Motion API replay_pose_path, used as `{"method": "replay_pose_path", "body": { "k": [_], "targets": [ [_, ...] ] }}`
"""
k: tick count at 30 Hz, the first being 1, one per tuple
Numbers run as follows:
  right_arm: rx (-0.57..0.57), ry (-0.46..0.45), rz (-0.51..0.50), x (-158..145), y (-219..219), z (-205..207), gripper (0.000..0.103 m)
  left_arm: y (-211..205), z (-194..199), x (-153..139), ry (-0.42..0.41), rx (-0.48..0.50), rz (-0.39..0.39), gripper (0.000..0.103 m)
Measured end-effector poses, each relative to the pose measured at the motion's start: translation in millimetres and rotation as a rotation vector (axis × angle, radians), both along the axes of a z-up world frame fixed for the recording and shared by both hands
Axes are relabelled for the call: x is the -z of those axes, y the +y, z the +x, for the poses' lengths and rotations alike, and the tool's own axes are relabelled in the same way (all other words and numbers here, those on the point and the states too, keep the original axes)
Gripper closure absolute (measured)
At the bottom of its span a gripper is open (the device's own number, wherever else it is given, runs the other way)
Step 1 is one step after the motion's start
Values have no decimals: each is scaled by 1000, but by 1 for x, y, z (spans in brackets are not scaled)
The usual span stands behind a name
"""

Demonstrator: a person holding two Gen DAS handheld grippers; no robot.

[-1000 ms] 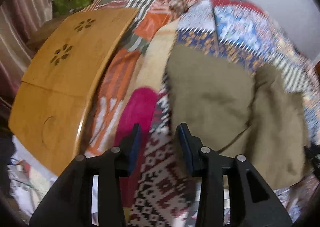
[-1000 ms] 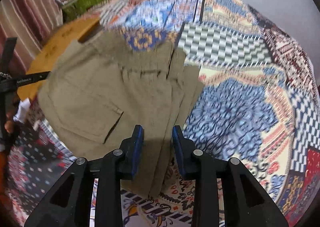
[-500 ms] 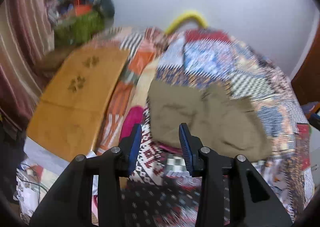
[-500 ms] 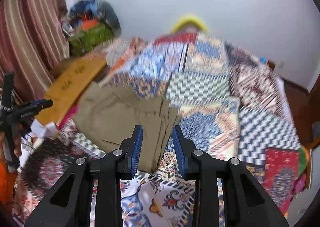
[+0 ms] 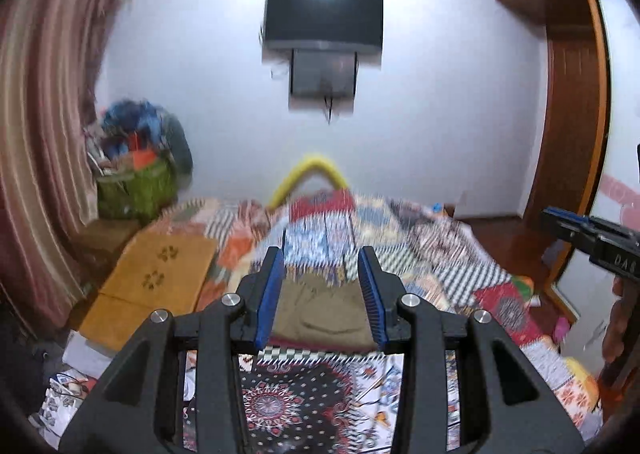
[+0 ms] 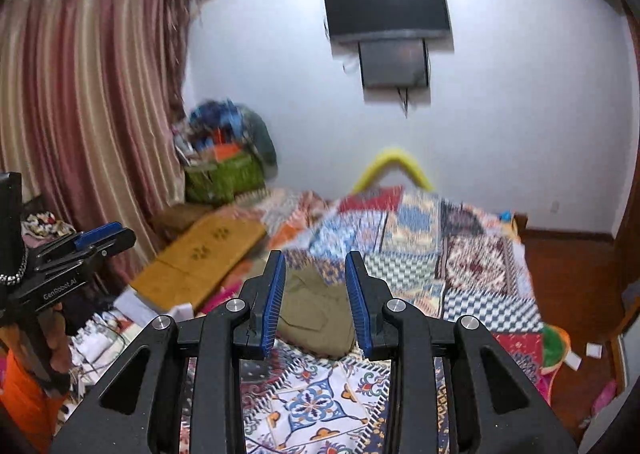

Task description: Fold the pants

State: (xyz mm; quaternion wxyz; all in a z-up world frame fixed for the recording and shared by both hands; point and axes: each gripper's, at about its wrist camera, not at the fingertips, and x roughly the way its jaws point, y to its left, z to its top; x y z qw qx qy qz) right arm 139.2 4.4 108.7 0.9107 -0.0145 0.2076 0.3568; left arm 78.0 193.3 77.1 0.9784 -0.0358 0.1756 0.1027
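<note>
- A striped curtain (image 6: 80,126) hangs along the left wall, with a green basket (image 6: 224,178) of colourful things in the far left corner.
- A wooden board (image 6: 200,258) lies tilted on the left edge of the bed (image 6: 480,266), which is covered by a patchwork quilt.
- The left tongs (image 5: 320,290) are held above the near end of the bed, released, jaws parted with nothing between them.
- The pants (image 6: 316,310), olive and folded into a flat bundle, lie on the quilt at the near left part of the bed, just right of the board and well apart from both tongs.
- The right tongs (image 6: 316,294) are likewise raised and released, jaws a little apart and gripping nothing.
- A dark screen (image 6: 386,2) is mounted on the far white wall, above a yellow curved tube (image 6: 394,164) at the far end of the bed.
- A wooden door frame (image 5: 568,126) stands at the right.
</note>
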Motion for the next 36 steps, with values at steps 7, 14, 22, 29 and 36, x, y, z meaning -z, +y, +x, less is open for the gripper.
{"method": "replay_pose_path", "body": {
  "k": [7, 14, 22, 29, 36],
  "targets": [
    [-39, -106, 104, -29, -29, -59, 71, -44, -76, -40, -152, -9, 24, 55],
    [-29, -164, 162, -29, -41, -88, 41, -71, -130, -51, -242, -31, 65, 26],
    [-5, -186, 158, -23, -36, -108, 14, -81, -159, -46, -263, -49, 71, 3],
    [35, -209, 153, -22, -36, -112, 0, -76, -163, -39, -245, -52, 40, 0],
    [34, -198, 156, -17, -42, -118, 0, -77, -159, -35, -235, -49, 39, 0]
  ]
}}
